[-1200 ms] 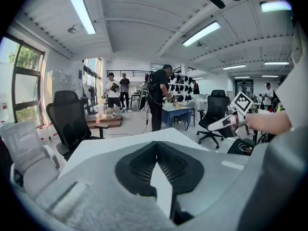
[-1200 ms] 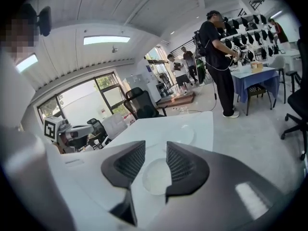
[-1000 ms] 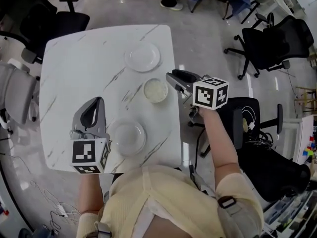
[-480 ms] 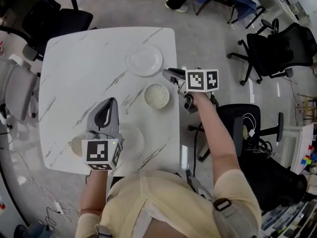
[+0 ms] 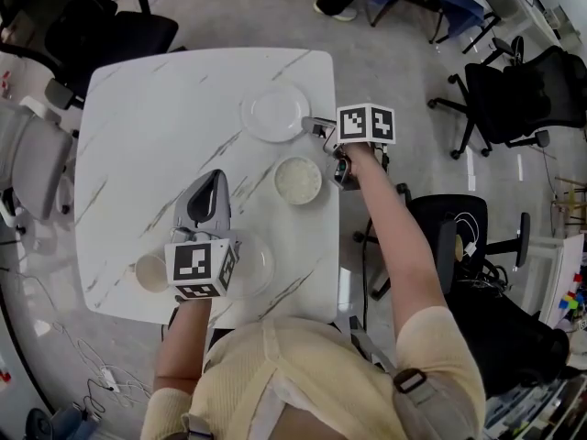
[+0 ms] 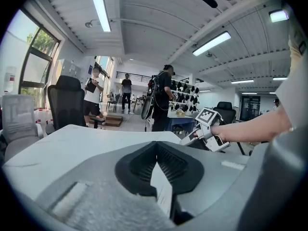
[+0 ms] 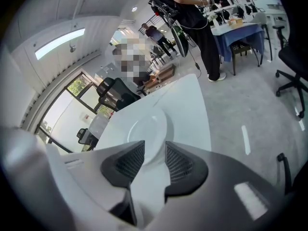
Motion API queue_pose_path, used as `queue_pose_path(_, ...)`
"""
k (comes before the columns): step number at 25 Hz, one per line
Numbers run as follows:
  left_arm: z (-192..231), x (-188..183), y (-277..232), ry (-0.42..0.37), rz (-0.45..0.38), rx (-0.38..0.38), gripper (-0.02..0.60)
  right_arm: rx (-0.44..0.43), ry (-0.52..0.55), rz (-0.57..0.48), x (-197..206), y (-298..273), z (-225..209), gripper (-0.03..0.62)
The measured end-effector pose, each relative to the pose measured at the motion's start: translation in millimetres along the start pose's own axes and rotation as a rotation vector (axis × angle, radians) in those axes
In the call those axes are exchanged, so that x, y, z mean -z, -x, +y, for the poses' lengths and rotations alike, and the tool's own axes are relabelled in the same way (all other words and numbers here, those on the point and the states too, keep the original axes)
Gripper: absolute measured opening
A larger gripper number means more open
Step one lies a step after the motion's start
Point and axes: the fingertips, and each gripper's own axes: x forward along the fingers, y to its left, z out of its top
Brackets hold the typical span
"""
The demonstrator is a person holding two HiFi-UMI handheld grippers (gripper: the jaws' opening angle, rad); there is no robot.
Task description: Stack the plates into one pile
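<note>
Three white dishes lie on the white marble table (image 5: 138, 145). A large flat plate (image 5: 273, 113) is at the far right, a smaller speckled dish (image 5: 299, 180) sits nearer, and a near plate (image 5: 252, 266) is half hidden under my left gripper. My left gripper (image 5: 213, 189) hovers above the table's middle, shut and empty (image 6: 156, 150). My right gripper (image 5: 315, 125) is at the far plate's right rim, and its jaws have just been opening wider. In the right gripper view the plate (image 7: 147, 129) shows in the gap of my right gripper (image 7: 154, 153), with the pads not pressing on it.
A small pale round cup (image 5: 151, 272) stands near the table's front left edge. Black office chairs (image 5: 514, 90) stand right of the table, and another chair (image 5: 83, 26) at the far left. A person (image 6: 161, 97) stands beyond the table.
The right gripper has moved from beside the speckled dish down to the far plate's rim. The left gripper has shifted right over the near plate, covering more of it. The cup has come into view.
</note>
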Motion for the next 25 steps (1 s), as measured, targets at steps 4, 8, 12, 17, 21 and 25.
queue_pose_path(4, -2, 5, -3, 0.010, 0.002, 0.009, 0.006, 0.028, -0.019, -0.004, -5, -9, -5, 0.135)
queue_pose_path(8, -1, 9, -4, 0.016, 0.013, 0.020, 0.006, 0.078, 0.000, -0.024, -10, -14, -10, 0.131)
queue_pose_path(12, 1, 11, -6, 0.025, 0.021, 0.026, 0.006, 0.107, 0.030, -0.033, -14, -18, -9, 0.130)
queue_pose_path(17, 4, 10, -4, 0.023, 0.022, 0.024, 0.006, 0.164, 0.077, -0.026, -13, -19, -12, 0.081)
queue_pose_path(21, 5, 9, -4, 0.027, 0.024, 0.025, 0.006, 0.173, 0.098, -0.024, -14, -19, -13, 0.081)
queue_pose_path(25, 5, 10, -1, 0.024, 0.025, 0.026, 0.006, 0.162, 0.081, -0.014, -13, -19, -13, 0.077)
